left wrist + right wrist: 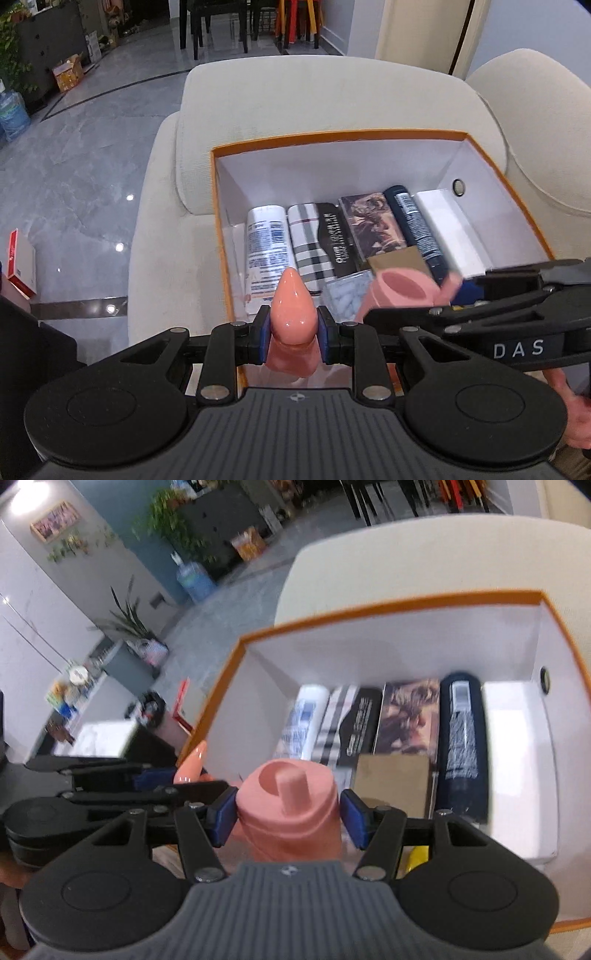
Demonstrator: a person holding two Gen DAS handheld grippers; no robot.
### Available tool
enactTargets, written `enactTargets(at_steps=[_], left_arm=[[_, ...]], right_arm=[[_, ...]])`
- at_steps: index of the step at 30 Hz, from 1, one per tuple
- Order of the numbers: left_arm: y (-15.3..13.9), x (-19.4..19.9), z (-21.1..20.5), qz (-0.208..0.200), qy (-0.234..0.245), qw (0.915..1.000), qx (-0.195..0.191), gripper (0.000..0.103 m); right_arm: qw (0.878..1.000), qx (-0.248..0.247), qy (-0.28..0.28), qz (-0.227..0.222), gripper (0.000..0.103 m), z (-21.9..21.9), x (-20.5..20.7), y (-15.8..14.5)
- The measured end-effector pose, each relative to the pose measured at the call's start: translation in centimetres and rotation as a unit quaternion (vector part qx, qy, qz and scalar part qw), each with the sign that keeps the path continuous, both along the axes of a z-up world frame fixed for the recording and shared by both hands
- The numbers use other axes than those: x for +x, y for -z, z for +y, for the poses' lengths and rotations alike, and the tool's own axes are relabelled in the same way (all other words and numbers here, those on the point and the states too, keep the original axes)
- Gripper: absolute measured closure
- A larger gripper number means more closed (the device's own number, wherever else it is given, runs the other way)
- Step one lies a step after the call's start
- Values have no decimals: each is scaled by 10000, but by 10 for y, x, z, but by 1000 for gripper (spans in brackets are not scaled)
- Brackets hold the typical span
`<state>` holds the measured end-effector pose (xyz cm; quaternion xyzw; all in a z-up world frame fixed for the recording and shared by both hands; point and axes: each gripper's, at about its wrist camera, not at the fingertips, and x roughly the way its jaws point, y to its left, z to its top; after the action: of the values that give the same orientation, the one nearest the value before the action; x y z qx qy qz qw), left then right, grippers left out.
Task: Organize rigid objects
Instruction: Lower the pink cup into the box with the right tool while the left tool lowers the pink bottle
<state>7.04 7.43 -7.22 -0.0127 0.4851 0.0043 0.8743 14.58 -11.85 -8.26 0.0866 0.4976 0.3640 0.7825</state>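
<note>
Box: orange-rimmed white cardboard box resting on a cream fabric armchair, open at the top
Left gripper: black two-finger left gripper clenched on a glossy salmon-pink teardrop-shaped plastic cap — blue pads press both flanks, tip pointing away over the box's near-left corner
Right gripper: black right gripper grasping a matte pink plastic bottle with a stubby open neck — pads touch its shoulders, held above the box's near edge
Row inside box: white labelled bottle, checked plaid case, black lettered packet, brown pictured box, dark navy tube, white rectangular carton, lying side by side
Nearer items: tan square card and clear packet of white pills, just beside the pink bottle
Floor: grey polished marble
</note>
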Motion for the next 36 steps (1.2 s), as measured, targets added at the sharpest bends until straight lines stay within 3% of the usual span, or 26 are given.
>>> enactTargets(at_steps=[3, 14, 17, 19, 24, 27, 36], left_arm=[[5, 4, 2, 60, 6, 10000, -3, 75], [8, 4, 4, 87, -100, 9997, -184, 75], [3, -1, 6, -6, -161, 9996, -241, 69], [-4, -6, 12, -150, -313, 9989, -319, 58], [-19, -16, 22, -401, -475, 9954, -734, 56], [-27, -21, 19, -502, -474, 9949, -735, 55], [-55, -36, -5, -876, -352, 9936, -622, 54]], right_arm=[[9996, -135, -20, 246, 44, 4, 3, 8], [9985, -367, -256, 301, 43, 8, -2, 10], [9984, -366, -294, 331, 43, 7, -3, 9], [9985, -285, -289, 379, 41, 5, -4, 7], [9985, -133, -375, 366, 40, 6, -8, -3], [9986, -74, -381, 373, 41, 5, -13, -8], [9985, -300, -19, -460, 37, -21, -29, -50]])
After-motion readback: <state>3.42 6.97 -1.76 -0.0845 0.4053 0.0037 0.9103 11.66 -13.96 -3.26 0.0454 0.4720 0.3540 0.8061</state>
